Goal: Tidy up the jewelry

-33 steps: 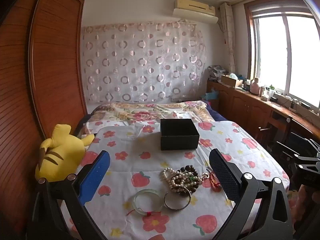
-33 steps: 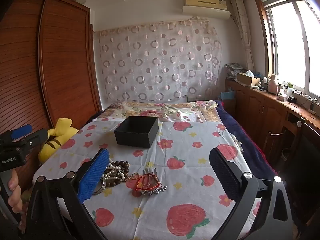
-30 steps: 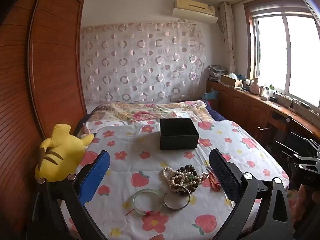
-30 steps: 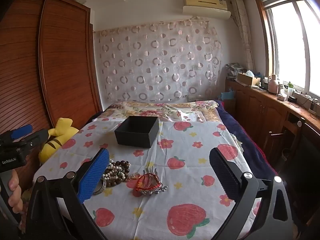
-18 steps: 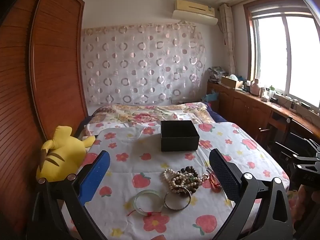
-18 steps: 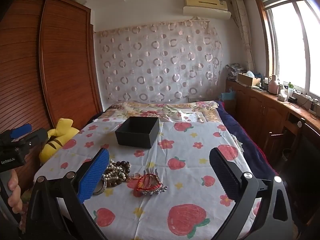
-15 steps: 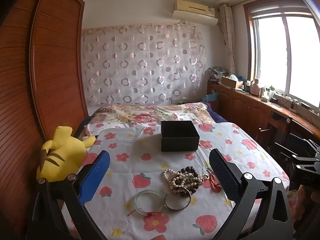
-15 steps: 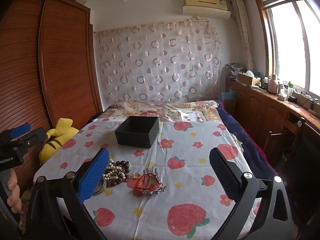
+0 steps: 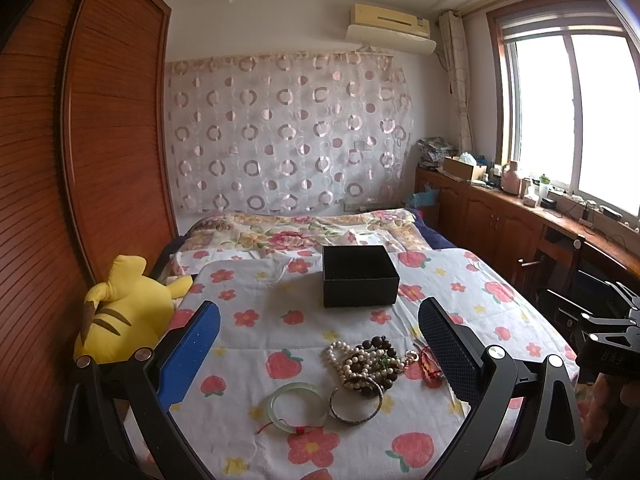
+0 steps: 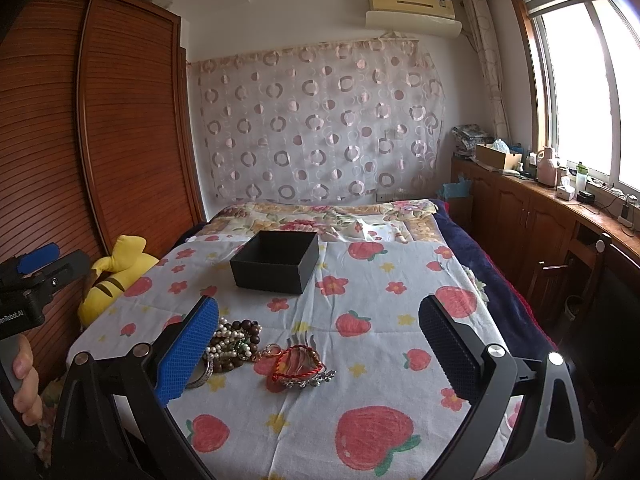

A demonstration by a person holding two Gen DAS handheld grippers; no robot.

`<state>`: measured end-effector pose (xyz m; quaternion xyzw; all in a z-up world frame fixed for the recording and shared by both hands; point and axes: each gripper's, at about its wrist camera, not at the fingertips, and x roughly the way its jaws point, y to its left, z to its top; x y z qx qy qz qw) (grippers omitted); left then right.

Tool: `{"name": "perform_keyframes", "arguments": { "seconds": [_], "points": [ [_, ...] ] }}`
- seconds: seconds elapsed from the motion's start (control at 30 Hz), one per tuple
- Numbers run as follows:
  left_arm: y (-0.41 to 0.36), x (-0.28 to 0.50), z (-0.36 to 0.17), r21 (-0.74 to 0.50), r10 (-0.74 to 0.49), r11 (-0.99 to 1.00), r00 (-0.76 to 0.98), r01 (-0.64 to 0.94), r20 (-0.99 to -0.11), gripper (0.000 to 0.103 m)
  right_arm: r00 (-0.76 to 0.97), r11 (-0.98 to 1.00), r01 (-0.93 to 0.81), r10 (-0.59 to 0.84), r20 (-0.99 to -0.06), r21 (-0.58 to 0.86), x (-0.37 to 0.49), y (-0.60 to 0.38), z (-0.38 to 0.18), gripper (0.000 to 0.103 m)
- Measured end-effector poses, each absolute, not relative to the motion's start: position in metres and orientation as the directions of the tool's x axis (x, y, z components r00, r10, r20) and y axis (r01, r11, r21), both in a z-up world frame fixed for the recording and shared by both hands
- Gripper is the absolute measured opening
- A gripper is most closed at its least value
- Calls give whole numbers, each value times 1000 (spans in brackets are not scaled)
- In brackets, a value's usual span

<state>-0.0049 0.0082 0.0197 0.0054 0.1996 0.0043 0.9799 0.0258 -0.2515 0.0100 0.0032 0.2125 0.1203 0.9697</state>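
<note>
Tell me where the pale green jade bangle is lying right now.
In the left wrist view the jade bangle lies flat on the strawberry-print sheet, nearest the camera, just left of the metal bangle and in front of the bead pile.

Two wrist cameras, side by side, look down the bed toward the curtained wall.

The left wrist view sits at the foot of the cloth, raised above it, facing the black box head-on. The right wrist view sits further right, seeing the box from an angle. Both share the bead pile and the yellow plush toy.
</note>
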Motion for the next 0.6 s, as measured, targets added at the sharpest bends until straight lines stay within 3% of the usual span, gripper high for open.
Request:
{"name": "perform_keyframes", "arguments": {
  "seconds": [0.6],
  "points": [
    [4, -10, 21, 15, 15, 1000, 923, -10, -384, 96, 881, 971, -232, 236, -409, 60, 25, -253, 12, 101]
  ]
}}
